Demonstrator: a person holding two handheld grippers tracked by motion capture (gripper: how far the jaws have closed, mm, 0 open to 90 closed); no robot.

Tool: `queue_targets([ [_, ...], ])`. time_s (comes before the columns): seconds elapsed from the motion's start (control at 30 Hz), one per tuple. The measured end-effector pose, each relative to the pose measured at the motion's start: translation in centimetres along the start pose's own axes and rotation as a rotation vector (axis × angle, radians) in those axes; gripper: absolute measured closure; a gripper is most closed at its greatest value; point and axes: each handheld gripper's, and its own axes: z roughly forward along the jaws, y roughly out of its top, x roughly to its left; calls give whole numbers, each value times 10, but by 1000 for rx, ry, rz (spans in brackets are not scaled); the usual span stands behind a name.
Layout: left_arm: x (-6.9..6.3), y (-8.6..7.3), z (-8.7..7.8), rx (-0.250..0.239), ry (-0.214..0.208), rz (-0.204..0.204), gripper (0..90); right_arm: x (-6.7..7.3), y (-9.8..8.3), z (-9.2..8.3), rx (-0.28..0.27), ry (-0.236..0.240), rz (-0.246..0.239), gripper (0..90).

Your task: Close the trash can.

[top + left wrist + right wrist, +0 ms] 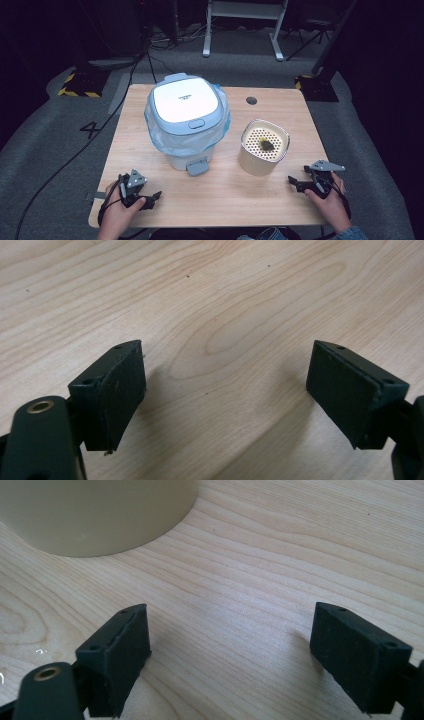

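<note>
Both parted and empty at the frame's bottom corners, left claw [150, 199] and right claw [295, 182], seemingly poised before the beige canister [263, 147].

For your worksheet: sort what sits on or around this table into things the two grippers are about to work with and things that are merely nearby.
In the job:
left gripper, open
right gripper, open
lidded bin with blue liner
beige container with perforated insert

Merely nearby:
table's grommet hole
white stand on the floor behind
floor cables

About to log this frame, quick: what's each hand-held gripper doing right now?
Left hand-held gripper: open, empty, over bare table.
Right hand-held gripper: open, empty, near the beige container.
</note>
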Motion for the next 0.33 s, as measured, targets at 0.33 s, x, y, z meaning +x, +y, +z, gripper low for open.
queue_targets([
  [0.33, 2, 0, 2, -14, 13, -23, 117, 0, 0, 0, 0, -1, 1, 163],
])
